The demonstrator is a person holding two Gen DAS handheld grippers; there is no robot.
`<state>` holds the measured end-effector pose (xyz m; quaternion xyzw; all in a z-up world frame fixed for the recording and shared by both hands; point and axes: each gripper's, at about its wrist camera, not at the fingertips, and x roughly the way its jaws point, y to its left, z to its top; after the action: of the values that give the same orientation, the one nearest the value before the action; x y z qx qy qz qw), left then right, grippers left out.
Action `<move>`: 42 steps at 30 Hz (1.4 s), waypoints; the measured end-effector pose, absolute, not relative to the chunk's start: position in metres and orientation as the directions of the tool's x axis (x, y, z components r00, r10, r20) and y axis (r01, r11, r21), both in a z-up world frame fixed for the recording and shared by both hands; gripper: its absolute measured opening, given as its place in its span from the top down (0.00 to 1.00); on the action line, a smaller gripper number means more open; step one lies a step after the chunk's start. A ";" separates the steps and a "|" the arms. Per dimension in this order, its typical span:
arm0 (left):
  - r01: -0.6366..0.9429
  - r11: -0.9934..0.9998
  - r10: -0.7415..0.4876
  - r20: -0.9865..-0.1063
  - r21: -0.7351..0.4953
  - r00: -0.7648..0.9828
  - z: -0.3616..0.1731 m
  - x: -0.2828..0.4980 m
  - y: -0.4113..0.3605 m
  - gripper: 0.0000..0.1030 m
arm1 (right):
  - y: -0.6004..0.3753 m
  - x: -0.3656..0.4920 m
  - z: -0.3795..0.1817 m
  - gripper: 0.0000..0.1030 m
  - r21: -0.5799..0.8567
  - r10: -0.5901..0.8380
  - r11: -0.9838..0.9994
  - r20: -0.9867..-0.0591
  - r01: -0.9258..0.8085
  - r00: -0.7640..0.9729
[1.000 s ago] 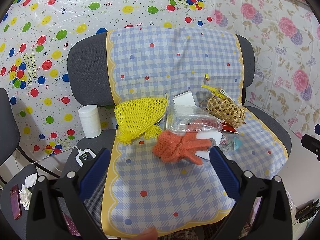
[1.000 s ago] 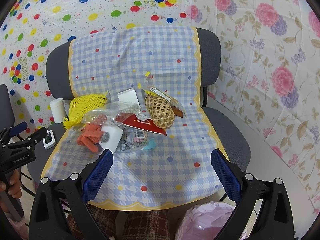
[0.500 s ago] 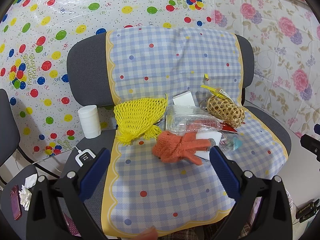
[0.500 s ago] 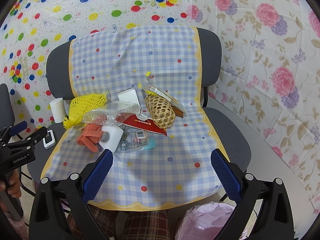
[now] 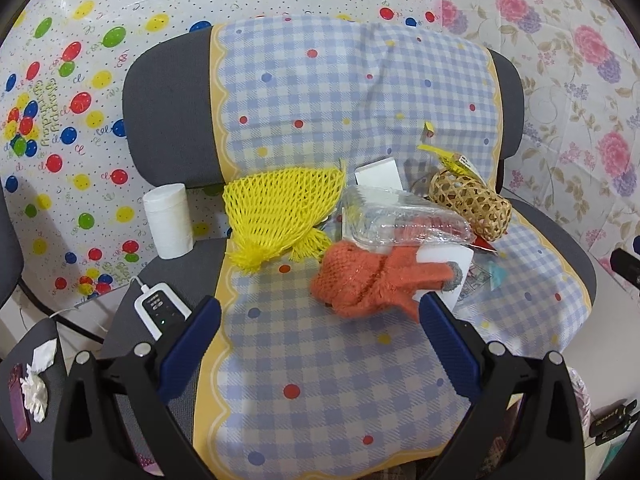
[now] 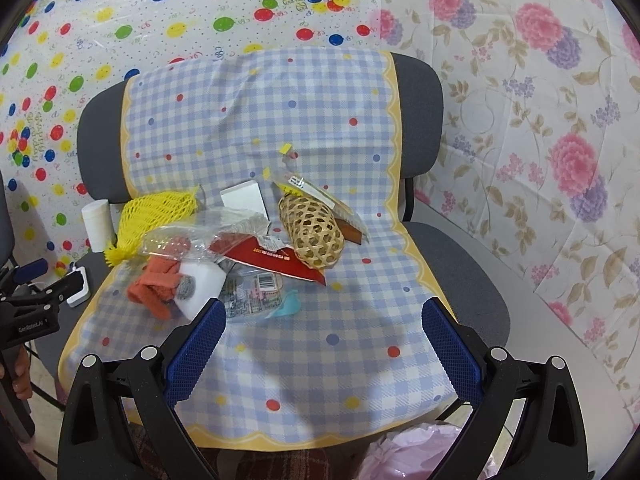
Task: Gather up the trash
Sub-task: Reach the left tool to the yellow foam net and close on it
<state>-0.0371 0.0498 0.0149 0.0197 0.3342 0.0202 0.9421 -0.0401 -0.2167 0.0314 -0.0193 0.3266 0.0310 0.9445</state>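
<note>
A pile of trash lies on a checked cloth (image 5: 320, 360) (image 6: 320, 344) over a grey chair seat. It holds a yellow net bag (image 5: 280, 210) (image 6: 154, 210), an orange knitted glove (image 5: 368, 280) (image 6: 154, 284), a clear plastic wrapper (image 5: 400, 222) (image 6: 200, 236), a woven bamboo basket (image 5: 470, 204) (image 6: 314, 232), a red packet (image 6: 276, 262), a white box (image 5: 378, 174) (image 6: 243, 202) and a white block (image 5: 448, 264) (image 6: 200, 284). My left gripper (image 5: 320, 320) is open, just short of the glove. My right gripper (image 6: 324, 320) is open above the bare front of the cloth.
A white roll (image 5: 168, 226) (image 6: 97, 224) and a white device with a cable (image 5: 160, 308) sit at the seat's left. A pink bag (image 6: 412, 454) shows below the seat's front edge. Crumpled tissue (image 5: 36, 388) lies on another chair at left. Patterned sheets cover the walls.
Both views are almost the same; the left gripper has crept slightly closer to the pile. Both stay open.
</note>
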 end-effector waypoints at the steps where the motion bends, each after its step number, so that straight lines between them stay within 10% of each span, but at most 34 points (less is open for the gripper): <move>1: -0.026 0.998 0.055 -0.625 0.054 0.779 0.013 -0.034 0.051 0.07 | -0.217 -0.037 0.030 0.06 -0.007 0.052 0.997 -0.615 -0.071 0.787; 30: -0.084 0.995 0.098 -0.656 0.053 0.748 -0.040 0.142 0.093 0.07 | -0.196 0.107 0.020 0.11 -0.032 0.073 0.993 -0.600 -0.115 0.796; 37: -0.091 0.996 0.066 -0.713 0.003 0.698 -0.068 0.162 0.113 0.09 | -0.200 0.120 0.004 0.41 -0.022 0.075 0.993 -0.645 -0.117 0.760; 42: -0.050 0.998 0.017 -0.718 -0.025 0.696 -0.071 0.167 0.117 0.37 | -0.204 0.120 0.000 0.51 -0.008 0.081 0.993 -0.654 -0.114 0.752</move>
<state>0.1666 0.1166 -0.0707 -0.0212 0.3896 0.0182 0.9206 0.1202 -0.2044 0.0004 -0.0236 0.3483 0.0522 0.9356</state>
